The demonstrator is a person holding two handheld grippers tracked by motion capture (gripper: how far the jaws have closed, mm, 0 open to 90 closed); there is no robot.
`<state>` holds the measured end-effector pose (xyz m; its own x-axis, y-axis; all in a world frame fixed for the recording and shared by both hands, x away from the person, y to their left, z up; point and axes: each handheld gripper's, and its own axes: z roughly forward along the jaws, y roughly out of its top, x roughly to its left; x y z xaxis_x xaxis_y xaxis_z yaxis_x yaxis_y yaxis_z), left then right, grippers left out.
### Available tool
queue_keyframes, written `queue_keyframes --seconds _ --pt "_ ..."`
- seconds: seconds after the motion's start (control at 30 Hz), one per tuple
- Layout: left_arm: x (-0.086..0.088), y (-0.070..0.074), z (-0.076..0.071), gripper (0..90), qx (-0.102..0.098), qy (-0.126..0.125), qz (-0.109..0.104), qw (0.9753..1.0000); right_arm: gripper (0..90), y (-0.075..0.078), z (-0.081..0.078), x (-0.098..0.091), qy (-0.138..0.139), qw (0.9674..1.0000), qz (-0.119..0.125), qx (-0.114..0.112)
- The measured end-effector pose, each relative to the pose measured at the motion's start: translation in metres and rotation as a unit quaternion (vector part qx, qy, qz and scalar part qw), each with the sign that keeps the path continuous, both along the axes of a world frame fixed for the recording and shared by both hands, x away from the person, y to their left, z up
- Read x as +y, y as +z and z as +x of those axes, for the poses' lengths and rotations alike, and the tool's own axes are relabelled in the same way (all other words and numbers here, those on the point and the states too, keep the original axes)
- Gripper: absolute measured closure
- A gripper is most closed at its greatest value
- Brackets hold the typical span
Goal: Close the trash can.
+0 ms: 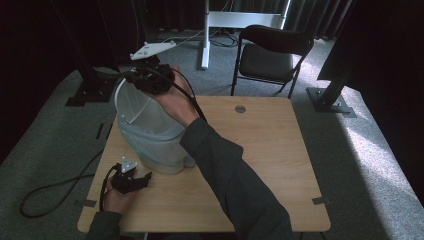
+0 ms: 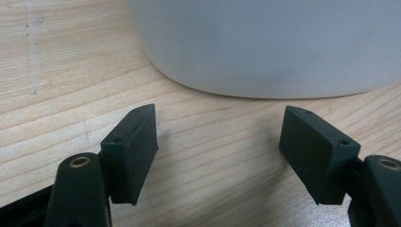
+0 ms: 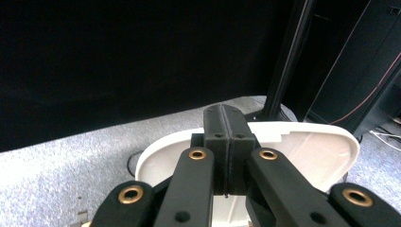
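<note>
Near the left edge of the desk (image 1: pixel 260 150), the white bin (image 1: pixel 150 135) is steadied at its rim by the closed right gripper (image 1: pixel 150 80) (lid apparently swung up), while the left gripper (image 2: pixel 217 142) is kept open beside its base.

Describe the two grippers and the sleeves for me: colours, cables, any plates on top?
Both grippers are black. The left gripper carries a grey three-cornered plate and trails a black cable; its fingers are flat rectangular pads. The right gripper has a white plate and black cable. Sleeves are dark grey.

A lab or studio — black curtains (image 1: pixel 30 40), metal stands (image 1: pixel 327 95), grey carpet (image 1: pixel 380 150).
</note>
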<state>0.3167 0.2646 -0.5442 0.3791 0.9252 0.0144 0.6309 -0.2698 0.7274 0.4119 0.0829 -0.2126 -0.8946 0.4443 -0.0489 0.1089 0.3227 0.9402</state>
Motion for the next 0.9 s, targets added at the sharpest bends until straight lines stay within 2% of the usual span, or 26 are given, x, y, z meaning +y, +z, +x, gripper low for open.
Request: queue_keyframes --seconds 0.2,0.27,0.73,0.9 --pt "0.000 0.000 0.000 28.7 0.000 -0.001 0.000 1.0000 90.0 0.004 -0.001 0.002 -0.002 0.9999 0.012 0.003" --pt "0.000 0.000 0.000 28.7 0.000 -0.001 -0.001 1.0000 90.0 0.004 -0.001 0.004 -0.003 1.0000 0.006 -0.001" --pt "0.000 0.000 0.000 28.7 0.001 -0.001 0.000 1.0000 89.9 0.003 0.000 0.011 -0.010 0.9999 0.012 -0.002" --pt "0.000 0.000 0.000 28.7 0.001 -0.001 0.000 1.0000 89.9 0.003 0.001 0.014 -0.012 0.9999 0.006 -0.004"
